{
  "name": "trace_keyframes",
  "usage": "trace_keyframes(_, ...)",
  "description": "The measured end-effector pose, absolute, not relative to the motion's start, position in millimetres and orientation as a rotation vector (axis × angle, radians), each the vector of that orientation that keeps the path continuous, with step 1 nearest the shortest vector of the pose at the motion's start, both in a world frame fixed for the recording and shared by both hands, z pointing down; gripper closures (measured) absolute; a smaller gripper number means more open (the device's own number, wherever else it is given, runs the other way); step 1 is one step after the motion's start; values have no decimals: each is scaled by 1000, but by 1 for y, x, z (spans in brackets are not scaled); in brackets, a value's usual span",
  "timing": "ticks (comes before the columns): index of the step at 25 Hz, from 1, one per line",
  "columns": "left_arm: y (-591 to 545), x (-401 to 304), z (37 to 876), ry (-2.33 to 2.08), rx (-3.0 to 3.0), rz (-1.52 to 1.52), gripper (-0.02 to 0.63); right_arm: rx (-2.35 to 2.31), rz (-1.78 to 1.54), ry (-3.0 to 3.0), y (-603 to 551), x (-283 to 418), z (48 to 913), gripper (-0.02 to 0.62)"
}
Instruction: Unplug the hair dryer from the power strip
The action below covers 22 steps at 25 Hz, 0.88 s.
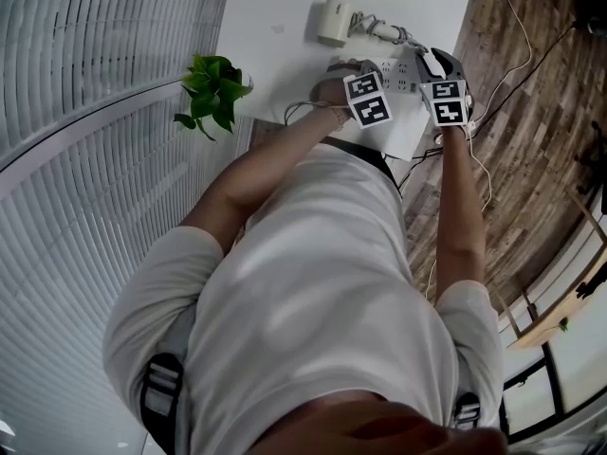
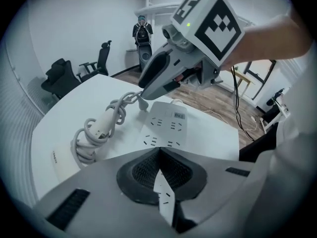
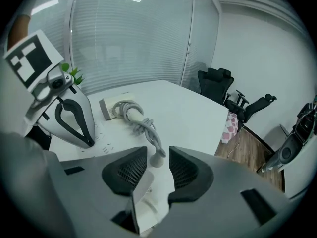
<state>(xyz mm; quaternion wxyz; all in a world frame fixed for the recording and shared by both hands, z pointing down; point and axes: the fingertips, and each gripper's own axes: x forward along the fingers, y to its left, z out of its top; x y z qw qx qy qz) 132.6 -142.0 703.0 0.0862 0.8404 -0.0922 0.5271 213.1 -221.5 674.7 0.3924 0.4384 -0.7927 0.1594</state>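
Fingers point(image 3: 185, 170) of the right gripper point(image 3: 157, 151) stand apart and grip nothing. The plug point(image 3: 157, 158) sits loose between them, apparently clear of the power strip point(image 2: 166, 128), so extraction looks done. Left gripper point(image 2: 159, 151) fingers are closed together, with the power strip just beyond their tips. The hair dryer point(image 2: 97, 128) lies further beyond, on the table point(image 2: 69, 103).

Room over the power strip point(image 2: 166, 128) is tight: the left gripper point(image 3: 90, 142) stands tip-down on it and the right gripper point(image 2: 143, 88) hangs just beside, the plug point(image 3: 157, 158) between its parted fingers point(image 3: 185, 170). The hair dryer point(image 2: 101, 125) and its coiled cord point(image 2: 81, 150) take up the bench point(image 3: 188, 113) beyond the strip. Past them the bench lies bare up to its far edge; 1 plant point(image 1: 213, 88) stands at the side.
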Motion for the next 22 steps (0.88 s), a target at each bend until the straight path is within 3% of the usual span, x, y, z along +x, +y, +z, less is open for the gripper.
trace_keyframes(12,-166,113,615,-562,2569,945,577,1415,512,-2137,-196,210,595,467)
trace_keyframes(22,-201,90,482,-739,2642,434,577,1571,484,-2298,-181,181,472,511)
